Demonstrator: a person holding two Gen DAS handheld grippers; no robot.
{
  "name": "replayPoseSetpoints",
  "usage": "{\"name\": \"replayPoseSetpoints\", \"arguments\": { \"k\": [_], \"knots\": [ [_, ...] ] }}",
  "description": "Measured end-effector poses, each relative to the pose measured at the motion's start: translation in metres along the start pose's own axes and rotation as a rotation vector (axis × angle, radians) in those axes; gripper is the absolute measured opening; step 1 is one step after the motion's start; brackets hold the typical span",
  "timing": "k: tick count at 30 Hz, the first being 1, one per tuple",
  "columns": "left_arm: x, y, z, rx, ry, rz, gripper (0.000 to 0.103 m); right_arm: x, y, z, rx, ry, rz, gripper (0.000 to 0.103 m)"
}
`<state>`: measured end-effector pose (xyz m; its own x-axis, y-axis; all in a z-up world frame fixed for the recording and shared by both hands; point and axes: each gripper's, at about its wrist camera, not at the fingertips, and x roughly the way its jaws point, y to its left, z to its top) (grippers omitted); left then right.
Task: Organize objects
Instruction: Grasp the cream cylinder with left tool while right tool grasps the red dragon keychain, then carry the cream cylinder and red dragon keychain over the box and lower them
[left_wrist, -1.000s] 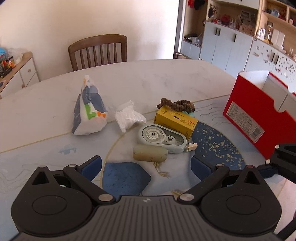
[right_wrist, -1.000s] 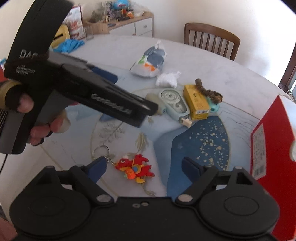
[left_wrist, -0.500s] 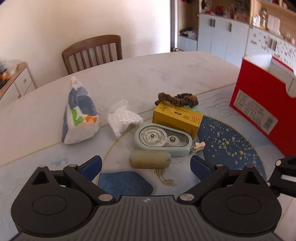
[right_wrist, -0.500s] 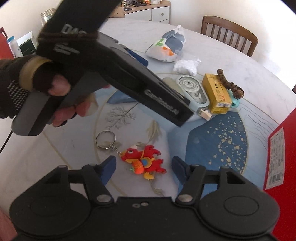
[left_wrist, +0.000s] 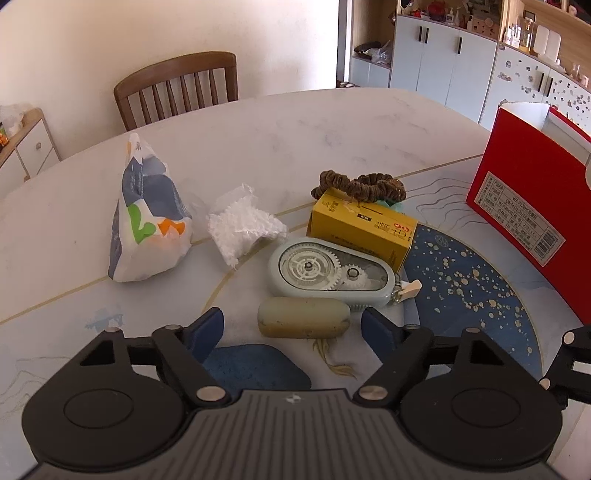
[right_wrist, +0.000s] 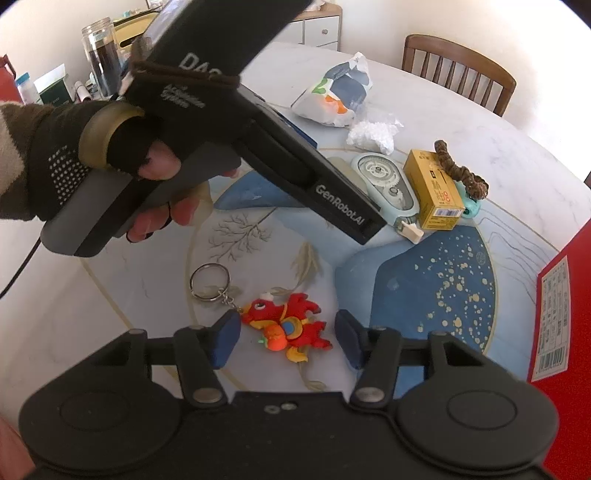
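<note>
The marble surface (left_wrist: 332, 122) filled both views, its blue-and-gold inlay spreading through the lower middle. At the right edge of the frame stood the red box (left_wrist: 524, 206), labelled side facing in, well apart from the cluster at centre. Left of centre in the left wrist view sat the printed plastic bag (left_wrist: 147, 218), slumped upright, with the crumpled white wrap (left_wrist: 242, 227) just beside it on the right.

In the middle of the frame, the yellow carton (left_wrist: 364, 227) lay flat with the brown scrunchie (left_wrist: 360, 186) draped along its far edge. Touching the carton's near side was the pale correction tape dispenser (left_wrist: 332, 275), gears showing, and right against that, nearer the camera, the beige eraser (left_wrist: 303, 318).

The left claw (left_wrist: 291, 328) hung low over the surface, spread wide, gripping nothing; the eraser lay just ahead of the gap between its blue pads. In the right wrist view the same tool crossed the upper left of the frame in a gloved hand (right_wrist: 122, 162).

The right claw (right_wrist: 284, 339) was also wide apart and empty, with the red dragon keychain (right_wrist: 288, 326) lying flat between the fingertips, low in the frame. Whether the pads touched it, I couldn't tell. Its ring (right_wrist: 209, 282) lay up and left of the figure.
</note>
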<state>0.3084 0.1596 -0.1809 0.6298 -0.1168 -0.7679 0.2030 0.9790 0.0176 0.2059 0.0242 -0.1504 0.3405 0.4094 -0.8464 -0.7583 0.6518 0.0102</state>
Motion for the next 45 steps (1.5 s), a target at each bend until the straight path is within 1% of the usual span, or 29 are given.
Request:
{"name": "replayPoseSetpoints", "arguments": {
  "k": [4, 6, 7, 9, 11, 12, 19, 25, 33, 37, 45],
  "knots": [
    [0.000, 0.000, 0.000, -0.011, -0.003, 0.000, 0.078, 0.000, 0.001, -0.001, -0.004, -0.002, -0.002, 0.053],
    [0.000, 0.000, 0.001, -0.011, -0.007, -0.003, 0.069, 0.000, 0.002, -0.001, -0.005, -0.002, 0.000, 0.051],
    [0.000, -0.001, 0.002, -0.011, -0.007, -0.005, 0.067, 0.000, 0.001, -0.001, -0.006, -0.002, -0.002, 0.050],
    [-0.001, -0.002, 0.002, -0.007, -0.011, -0.008, 0.058, -0.001, 0.001, -0.001, -0.002, -0.002, -0.004, 0.050],
    [-0.002, -0.003, 0.001, 0.000, -0.014, -0.013, 0.052, -0.001, 0.002, -0.002, 0.002, -0.004, -0.005, 0.050],
    [-0.003, -0.004, 0.001, 0.003, -0.015, -0.017, 0.051, -0.002, 0.002, -0.002, 0.003, -0.005, -0.008, 0.049],
    [-0.008, -0.002, -0.002, -0.020, -0.004, -0.003, 0.051, -0.006, -0.001, -0.006, 0.032, -0.007, -0.019, 0.048],
    [-0.024, 0.003, -0.008, -0.058, -0.004, 0.009, 0.050, -0.017, -0.007, -0.011, 0.083, -0.025, -0.018, 0.048],
    [-0.059, 0.002, -0.013, -0.098, -0.027, -0.010, 0.050, -0.052, -0.017, -0.020, 0.157, -0.085, -0.017, 0.048],
    [-0.077, -0.009, -0.010, -0.084, -0.034, 0.000, 0.050, -0.072, -0.025, -0.023, 0.198, -0.108, -0.021, 0.048],
    [-0.116, -0.038, -0.003, -0.040, -0.043, -0.016, 0.050, -0.117, -0.045, -0.030, 0.256, -0.156, -0.039, 0.048]
  ]
}}
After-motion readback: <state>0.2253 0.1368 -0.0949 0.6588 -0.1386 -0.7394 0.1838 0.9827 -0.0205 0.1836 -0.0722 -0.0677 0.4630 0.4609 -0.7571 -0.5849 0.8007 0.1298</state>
